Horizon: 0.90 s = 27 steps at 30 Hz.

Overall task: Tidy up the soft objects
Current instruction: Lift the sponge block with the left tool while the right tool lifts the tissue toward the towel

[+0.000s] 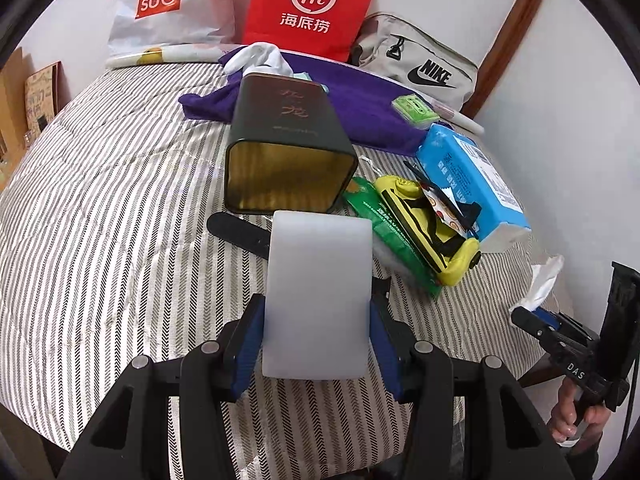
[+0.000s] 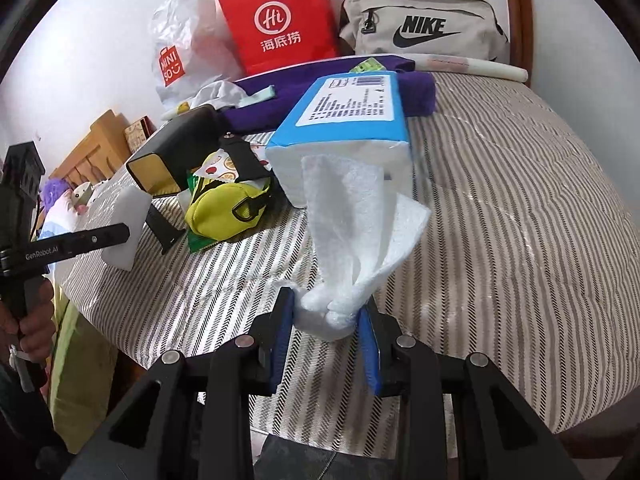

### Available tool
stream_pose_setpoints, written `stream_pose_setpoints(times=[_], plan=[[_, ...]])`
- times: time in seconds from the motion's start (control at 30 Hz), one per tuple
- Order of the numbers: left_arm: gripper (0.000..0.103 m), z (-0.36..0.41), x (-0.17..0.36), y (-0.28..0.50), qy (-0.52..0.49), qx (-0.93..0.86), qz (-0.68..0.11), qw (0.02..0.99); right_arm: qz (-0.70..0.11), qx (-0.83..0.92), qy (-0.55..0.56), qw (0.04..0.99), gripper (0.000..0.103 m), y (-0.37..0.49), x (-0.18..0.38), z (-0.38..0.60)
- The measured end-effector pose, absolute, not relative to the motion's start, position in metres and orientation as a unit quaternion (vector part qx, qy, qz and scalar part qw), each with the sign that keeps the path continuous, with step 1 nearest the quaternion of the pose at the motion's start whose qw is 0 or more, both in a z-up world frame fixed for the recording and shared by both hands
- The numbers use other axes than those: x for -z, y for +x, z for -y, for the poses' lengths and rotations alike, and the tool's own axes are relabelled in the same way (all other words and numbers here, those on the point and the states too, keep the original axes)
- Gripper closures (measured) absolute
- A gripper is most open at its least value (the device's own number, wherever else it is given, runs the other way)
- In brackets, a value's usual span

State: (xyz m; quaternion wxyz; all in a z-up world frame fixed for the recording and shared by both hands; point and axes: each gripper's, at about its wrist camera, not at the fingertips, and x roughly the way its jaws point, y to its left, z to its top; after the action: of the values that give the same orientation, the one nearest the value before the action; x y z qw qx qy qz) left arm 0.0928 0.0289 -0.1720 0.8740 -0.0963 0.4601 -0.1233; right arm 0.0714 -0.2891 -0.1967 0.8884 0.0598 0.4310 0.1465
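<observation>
White foam block (image 1: 318, 296) and white tissue (image 2: 352, 240), each held over a striped bed (image 1: 100, 200).
Left gripper (image 1: 318, 344): fingers part-open, pressed on the block's two sides, in front of a dark tin (image 1: 288, 152) lying with its mouth open. Right gripper (image 2: 326, 320): fingers narrowed onto the bunched tissue end, which leads up to the blue tissue pack (image 2: 352, 112) beside a yellow pouch (image 2: 224, 208).

Tin (image 1: 288, 148) on bed (image 1: 100, 200) — tissue pack (image 1: 472, 176) right.
</observation>
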Motion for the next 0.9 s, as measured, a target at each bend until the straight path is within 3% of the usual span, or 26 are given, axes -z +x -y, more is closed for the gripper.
stream_pose_setpoints(times=[0.9], plan=[[0.054,-0.035,0.141,0.098,-0.119,0.151,-0.439,0.878,-0.408,-0.137,0.057,0.901,0.071,0.094,0.151,0.299]])
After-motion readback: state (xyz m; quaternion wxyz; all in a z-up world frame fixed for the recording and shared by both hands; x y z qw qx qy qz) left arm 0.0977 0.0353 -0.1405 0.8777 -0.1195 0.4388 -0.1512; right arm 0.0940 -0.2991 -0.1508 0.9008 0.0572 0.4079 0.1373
